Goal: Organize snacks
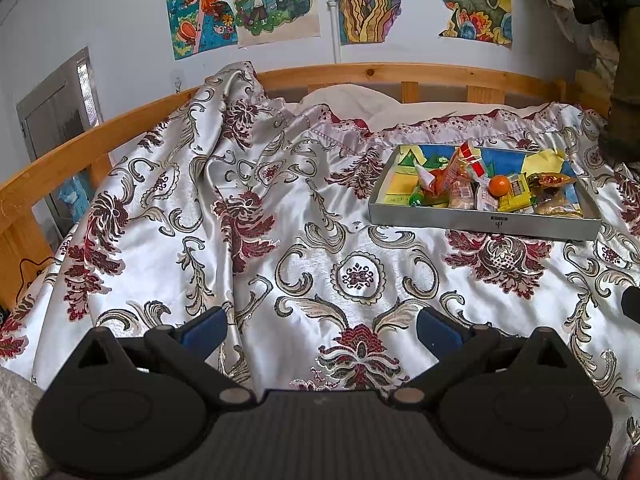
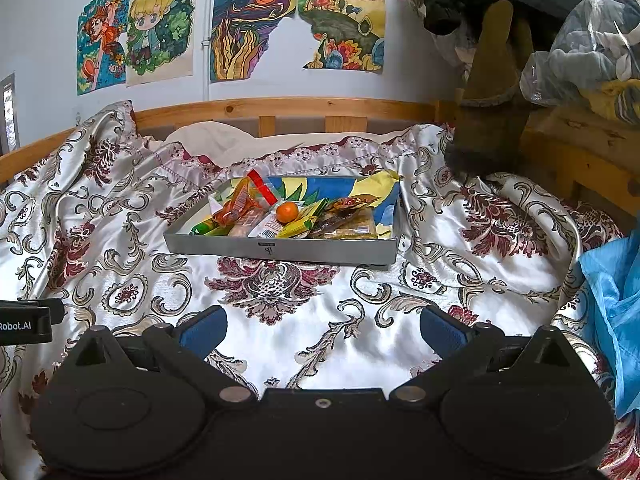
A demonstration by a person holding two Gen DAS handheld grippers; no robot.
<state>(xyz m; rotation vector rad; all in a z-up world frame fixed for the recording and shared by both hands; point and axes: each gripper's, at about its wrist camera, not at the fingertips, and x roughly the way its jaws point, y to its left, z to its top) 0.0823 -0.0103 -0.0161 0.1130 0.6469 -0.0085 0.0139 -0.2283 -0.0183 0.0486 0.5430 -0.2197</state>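
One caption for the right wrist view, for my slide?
Open right hand-held gripper faces a grey snack tray on the patterned bedspread.

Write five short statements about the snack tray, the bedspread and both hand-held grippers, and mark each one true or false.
1. The grey tray sits on the floral bedspread. True.
2. The left hand-held gripper is clamped on a snack packet. False: it is open and holds nothing.
3. A small orange fruit lies among the packets in the tray. True.
4. The right hand-held gripper is inside the tray. False: it is open over the bedspread, short of the tray.
5. The wall behind the bed is bare. False: colourful drawings hang there.
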